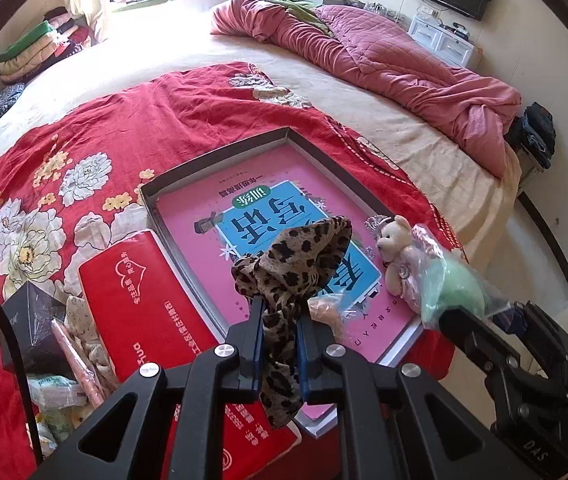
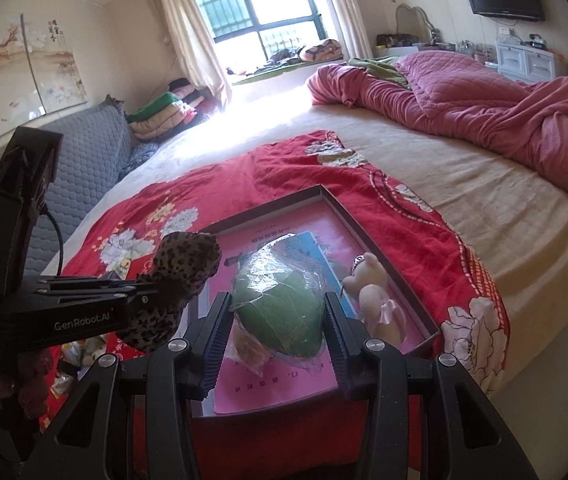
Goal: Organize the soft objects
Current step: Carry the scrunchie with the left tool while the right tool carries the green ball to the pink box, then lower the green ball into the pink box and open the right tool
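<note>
The left claw (image 1: 279, 322) is squeezed tight on a leopard cloth (image 1: 295, 264). The cloth is long and thin. It runs straight along the claw's fingers, with one spotty end bunched up past the tips and the other end hanging out the back, under the claw. In the right wrist view the same leopard cloth (image 2: 182, 276) sticks up and out from the left claw, above the near left corner of the box.

The right claw (image 2: 278, 316) holds a green soft thing (image 2: 284, 300) wrapped in clear crinkly plastic. Its two fingers press on the left and right sides of the bag. The green thing is rounded like an egg, and its long way points forward, away from the claw. It sits above the box.

The box (image 1: 212, 158) is flat and shallow with dark walls. It lies on a red flower blanket (image 1: 84, 140) on the bed. A pink book (image 1: 204, 208) with a blue picture lies flat inside it.

A small teddy bear (image 1: 393, 256) lies in the box near the right wall, its head pointing to the far end. A red pack (image 1: 140, 292) lies just beside the box on its left side.
</note>
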Demonstrator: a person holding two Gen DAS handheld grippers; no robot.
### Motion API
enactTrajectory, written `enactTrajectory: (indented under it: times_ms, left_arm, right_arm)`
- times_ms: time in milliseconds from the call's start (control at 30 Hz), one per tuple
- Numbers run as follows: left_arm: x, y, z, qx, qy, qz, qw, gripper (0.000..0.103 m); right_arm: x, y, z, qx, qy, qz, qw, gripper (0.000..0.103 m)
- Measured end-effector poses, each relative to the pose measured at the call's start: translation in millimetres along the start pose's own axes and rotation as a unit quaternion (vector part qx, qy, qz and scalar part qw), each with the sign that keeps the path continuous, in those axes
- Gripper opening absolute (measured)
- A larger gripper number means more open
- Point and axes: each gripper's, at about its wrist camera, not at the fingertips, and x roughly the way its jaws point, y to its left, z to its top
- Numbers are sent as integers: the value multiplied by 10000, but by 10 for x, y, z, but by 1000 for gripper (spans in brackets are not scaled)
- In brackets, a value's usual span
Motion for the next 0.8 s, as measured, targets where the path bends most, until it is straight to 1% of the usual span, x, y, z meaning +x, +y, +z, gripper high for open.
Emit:
enactTrajectory:
  times_ms: [67,133,200,333,433,600,800]
  left_arm:
    - [87,-14,66,35,107,52,9999,13]
    - [181,-4,125,-60,237,-31,9997,13]
    - [285,8,164,-171,384,7,9991,13]
    - [466,32,188,-313,580,119,9978,13]
    - [575,28,187,-295,703,137,9970,13]
    - [669,-2,154,-245,802,80,9964,13]
    - [703,-23,134,-211,786,16,9967,13]
  right_arm:
    - [46,-7,-20,-8,62,20,10000,47]
    - [75,1,-36,-16,103,15,9999,47]
    - [98,-13,-47,-8,128,36,9999,47]
    - [159,-66,-79,32,221,35,9997,47]
    - [210,-77,-109,53,307,136,9994,47]
    - [343,-62,-157,25,540,206,9983,47]
    - [440,-56,-205,34,706,268,9971,47]
